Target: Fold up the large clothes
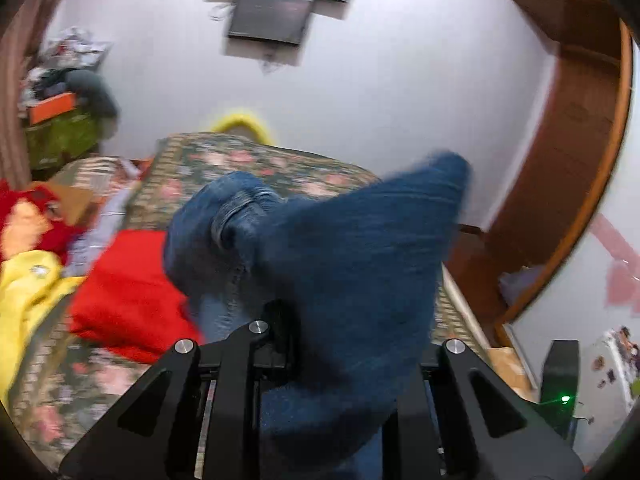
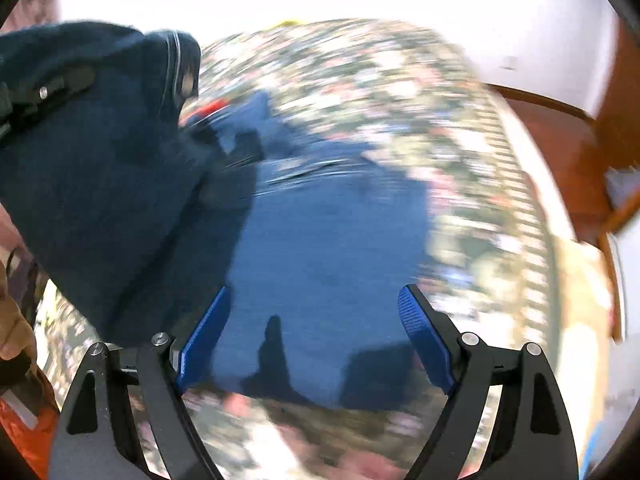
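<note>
A pair of blue jeans point(image 1: 328, 248) hangs bunched from my left gripper point(image 1: 320, 344), which is shut on the denim; the cloth hides its fingertips. In the right wrist view the rest of the jeans point(image 2: 320, 248) lies spread on the floral bedspread point(image 2: 460, 152), and a lifted dark fold point(image 2: 100, 168) hangs at the left with the left gripper point(image 2: 44, 92) in it. My right gripper point(image 2: 312, 340) is open, its blue pads point(image 2: 424, 340) wide apart above the near edge of the jeans, holding nothing. This view is motion-blurred.
A folded red garment point(image 1: 128, 296) and a yellow one point(image 1: 28, 288) lie on the bed point(image 1: 260, 160) to the left. A wooden headboard point(image 1: 568, 168) curves at the right. A cluttered shelf point(image 1: 60, 92) stands far left. A screen point(image 1: 268, 16) hangs on the wall.
</note>
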`<state>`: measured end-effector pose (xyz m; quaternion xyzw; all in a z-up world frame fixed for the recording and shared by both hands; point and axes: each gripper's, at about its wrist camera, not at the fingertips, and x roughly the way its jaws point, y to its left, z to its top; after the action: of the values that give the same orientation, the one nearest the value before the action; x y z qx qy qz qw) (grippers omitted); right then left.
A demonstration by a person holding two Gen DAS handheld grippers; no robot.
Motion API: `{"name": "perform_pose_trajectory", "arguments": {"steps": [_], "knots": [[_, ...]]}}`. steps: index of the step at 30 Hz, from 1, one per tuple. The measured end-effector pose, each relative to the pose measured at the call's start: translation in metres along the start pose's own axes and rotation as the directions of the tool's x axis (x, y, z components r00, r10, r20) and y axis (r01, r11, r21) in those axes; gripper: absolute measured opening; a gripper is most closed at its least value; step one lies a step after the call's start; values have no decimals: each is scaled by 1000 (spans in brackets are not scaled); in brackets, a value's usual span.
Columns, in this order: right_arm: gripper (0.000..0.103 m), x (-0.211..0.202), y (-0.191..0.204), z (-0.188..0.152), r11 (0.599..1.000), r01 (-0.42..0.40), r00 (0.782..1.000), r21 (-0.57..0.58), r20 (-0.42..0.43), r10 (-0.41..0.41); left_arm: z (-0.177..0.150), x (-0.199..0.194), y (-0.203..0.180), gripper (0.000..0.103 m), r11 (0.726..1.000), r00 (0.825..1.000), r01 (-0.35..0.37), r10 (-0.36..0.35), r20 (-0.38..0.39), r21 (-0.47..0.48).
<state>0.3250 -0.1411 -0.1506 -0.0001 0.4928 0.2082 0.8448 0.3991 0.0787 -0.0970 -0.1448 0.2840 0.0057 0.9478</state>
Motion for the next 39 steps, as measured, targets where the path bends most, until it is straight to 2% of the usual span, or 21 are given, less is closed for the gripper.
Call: {"name": "perform_pose_trajectory", "arguments": {"steps": [3, 5, 7, 10, 13, 15, 17, 18, 20, 22, 24, 27, 28, 31, 33, 36, 37, 39], "knots": [[84, -21, -39, -6, 995, 55, 998, 84, 23, -57, -9, 19, -45, 16, 994, 995, 95, -92, -45, 60], [84, -32, -61, -15, 987, 83, 996, 137, 27, -88, -24, 31, -75, 16, 979, 989, 135, -122, -89, 151], [84, -41, -80, -24, 976, 107, 993, 189, 36, -116, -45, 45, -98, 16, 960, 979, 160, -125, -158, 232], [84, -49, -95, -33, 967, 101, 992, 233, 46, -115, -84, 68, -116, 16, 928, 954, 174, -77, -289, 330], [84, -54, -100, -36, 966, 92, 992, 243, 63, -110, -117, 81, -117, 20, 900, 915, 225, -64, -398, 373], [84, -60, -98, -38, 968, 82, 992, 238, 77, -103, -128, 80, -117, 21, 886, 903, 246, -62, -424, 393], [84, -59, -97, -35, 971, 67, 992, 232, 89, -89, -129, 75, -116, 33, 878, 903, 249, -58, -426, 409], [84, -61, -95, -35, 972, 61, 992, 227, 91, -83, -132, 70, -118, 37, 874, 898, 261, -64, -434, 410], [84, -65, -89, -36, 976, 52, 992, 213, 99, -75, -132, 61, -119, 51, 873, 888, 289, -90, -451, 393], [84, -71, -83, -37, 979, 47, 991, 196, 112, -70, -133, 50, -115, 54, 876, 883, 297, -101, -459, 379], [84, -75, -77, -36, 983, 37, 990, 181, 126, -61, -133, 34, -111, 55, 880, 886, 298, -111, -450, 371], [84, -80, -65, -30, 988, 17, 989, 152, 145, -40, -126, 8, -96, 57, 886, 902, 298, -138, -410, 356], [84, -80, -61, -28, 990, 12, 988, 141, 150, -33, -124, 2, -90, 62, 889, 906, 287, -130, -403, 358], [86, -77, -42, -21, 995, -4, 987, 96, 159, -11, -117, -14, -71, 65, 903, 921, 253, -114, -374, 347], [86, -71, -29, -16, 998, -12, 988, 65, 156, 2, -108, -21, -56, 68, 916, 935, 210, -86, -345, 342], [86, -55, -11, -11, 999, -24, 991, 20, 134, 22, -96, -24, -34, 78, 932, 958, 122, -20, -287, 342], [86, -48, -5, -10, 1000, -27, 992, 4, 122, 26, -92, -23, -26, 84, 936, 963, 85, 10, -268, 341], [86, -37, 4, -10, 999, -24, 995, -29, 100, 26, -89, -18, -11, 87, 947, 967, 27, 57, -248, 322]]}}
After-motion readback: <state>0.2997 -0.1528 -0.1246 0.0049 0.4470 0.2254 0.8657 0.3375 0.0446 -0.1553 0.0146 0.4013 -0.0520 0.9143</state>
